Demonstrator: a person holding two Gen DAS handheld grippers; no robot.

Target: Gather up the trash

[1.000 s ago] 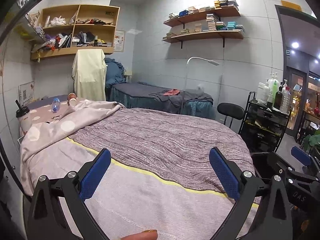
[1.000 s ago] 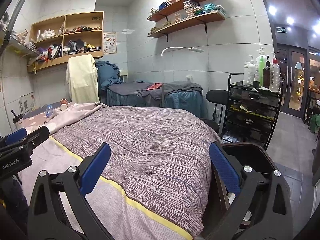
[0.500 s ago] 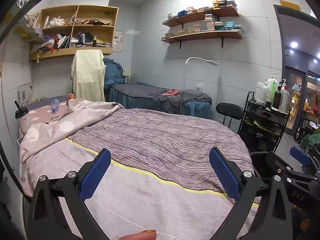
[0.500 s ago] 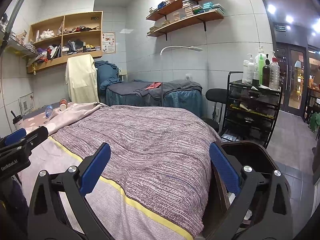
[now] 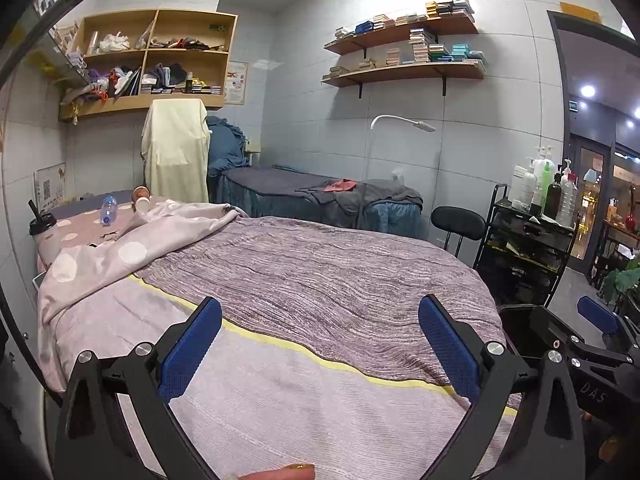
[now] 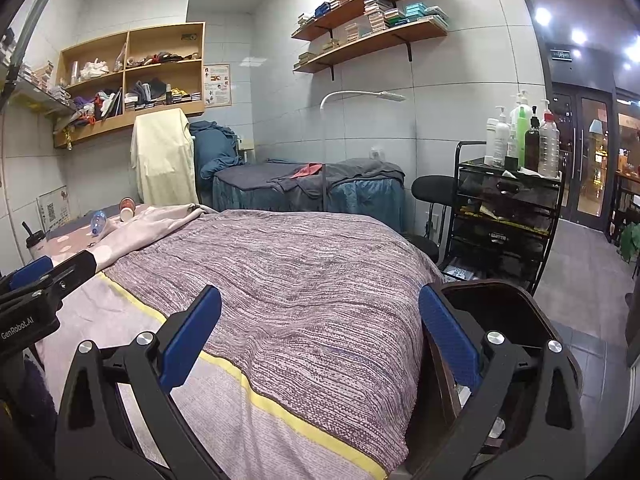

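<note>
At the far head of the bed lie a clear plastic bottle (image 5: 108, 209) with a blue cap, a paper cup (image 5: 141, 199) on its side and a lidded drink cup (image 5: 43, 229) with a straw. They also show in the right wrist view: bottle (image 6: 97, 221), paper cup (image 6: 127, 208), drink cup (image 6: 35, 243). My left gripper (image 5: 320, 354) is open and empty above the foot of the bed. My right gripper (image 6: 320, 350) is open and empty, beside a dark bin (image 6: 496, 308) at the bed's right corner.
The bed (image 5: 320, 280) carries a striped purple blanket and a dotted pink quilt (image 5: 120, 248). A second bed (image 5: 320, 196), a floor lamp (image 5: 400, 124), a black stool (image 5: 458, 224) and a black cart (image 6: 504, 216) with bottles stand behind. Wall shelves hang above.
Both grippers have drifted slightly; the view barely shifts. Both stay open and empty.
</note>
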